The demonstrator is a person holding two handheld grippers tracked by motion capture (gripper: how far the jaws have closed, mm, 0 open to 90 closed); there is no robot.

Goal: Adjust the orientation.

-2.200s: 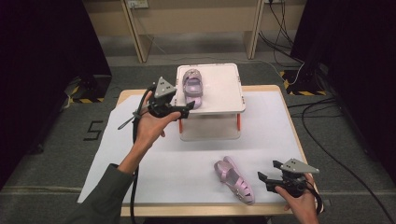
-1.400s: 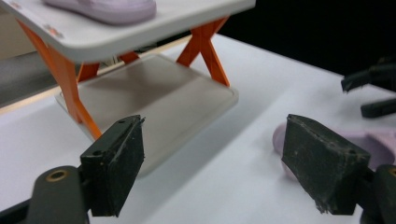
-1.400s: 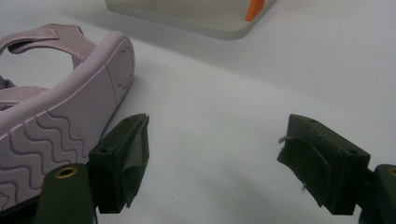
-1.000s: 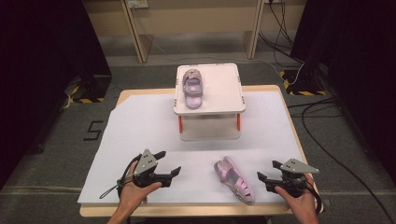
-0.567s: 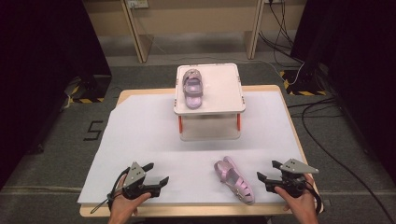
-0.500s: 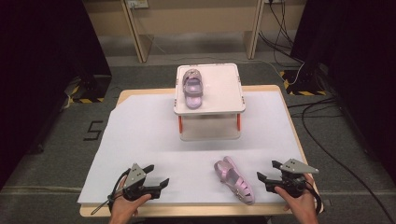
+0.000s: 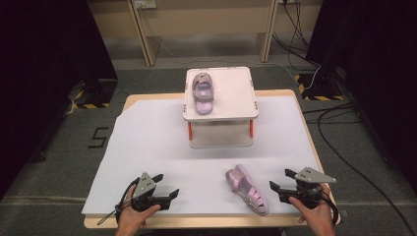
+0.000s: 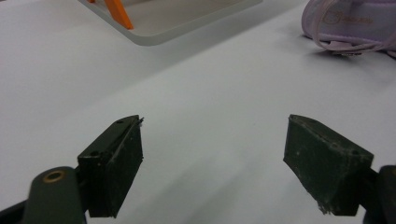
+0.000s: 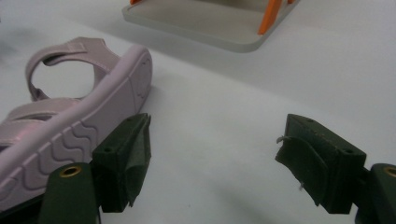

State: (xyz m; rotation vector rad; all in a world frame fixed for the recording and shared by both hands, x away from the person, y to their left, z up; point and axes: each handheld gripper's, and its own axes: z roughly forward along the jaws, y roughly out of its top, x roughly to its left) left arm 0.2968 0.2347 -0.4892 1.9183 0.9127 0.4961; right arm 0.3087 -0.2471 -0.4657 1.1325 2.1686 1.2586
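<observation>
The right gripper [image 9: 215,163] has its two blocky black jaws standing wide apart with bare white table covering between them; their faces look matte and scuffed, with a few frayed threads on the far one, and a brass-coloured rivet shows at the base of the near jaw. They have just been closing a touch, with nothing between them. Just outside the near jaw lies the pink sandal [image 9: 70,126], on its side, so its smooth moulded sole with wavy tread grooves faces the camera and its curved straps arch above. In the high view this sandal [image 7: 247,190] lies near the front edge of the table, just beside the right gripper [image 7: 280,183] and between the two hands. The left gripper [image 8: 212,163] likewise has its jaws spread, empty, over the plain covering; the jaws are the same dull black wedges with chipped edges. From above, the left gripper [image 7: 167,186] sits low at the front left, well apart from the sandal. Farther back stands a square white platform [image 7: 231,93] with rounded corners on orange legs, and a second pink sandal [image 7: 202,91] rests upright on its left part. A pale smooth sheet [image 7: 147,142] covers the wooden table [image 7: 129,101].
</observation>
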